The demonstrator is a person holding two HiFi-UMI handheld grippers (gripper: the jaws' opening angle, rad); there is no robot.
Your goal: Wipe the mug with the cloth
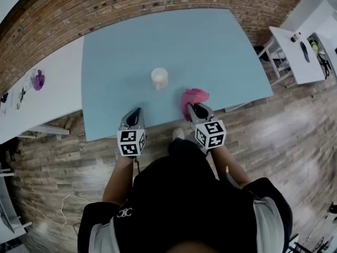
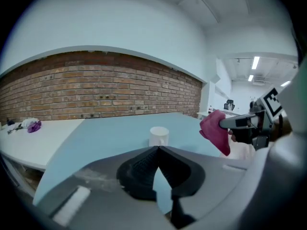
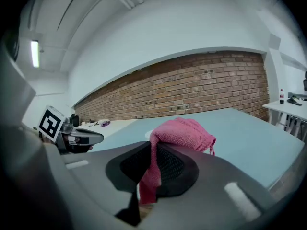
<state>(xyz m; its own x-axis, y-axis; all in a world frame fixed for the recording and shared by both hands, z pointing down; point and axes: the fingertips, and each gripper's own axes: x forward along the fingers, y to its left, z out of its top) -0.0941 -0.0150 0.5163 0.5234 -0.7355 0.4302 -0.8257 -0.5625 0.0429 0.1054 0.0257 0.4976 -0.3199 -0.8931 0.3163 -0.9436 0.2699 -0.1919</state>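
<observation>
**Q:** Which entry is listed first, as the largest?

**A:** The blue table point(image 1: 210, 46) is entered as the bearing surface. A white table point(image 1: 47, 94) is set against its left side.

**Q:** How are the grippers recorded?

**A:** The left gripper point(image 2: 157, 150) is listed with its jaws brought fully together, tip against tip. Nothing is pinched between them. It is held over the near edge of the blue table, left of centre.

The right gripper point(image 3: 152, 150) is listed with its jaws closed upon the pink cloth point(image 3: 184, 133). A strip of the cloth is drawn down between the pads point(image 3: 172, 166), and the bulk is bunched above and beyond the tips. This gripper is held over the same near edge, right of centre.

**Q:** Where is the cloth placed otherwise?

**A:** In the left gripper view it is seen hanging from the right gripper, lifted off the table top.

**Q:** And the smallest item?

**A:** The mug point(image 1: 159, 78) is white and is stood upright near the middle of the blue table. It is placed ahead of both grippers and apart from each, and it is not touched by the cloth. In the left gripper view it is found almost straight beyond the closed tips.
</observation>
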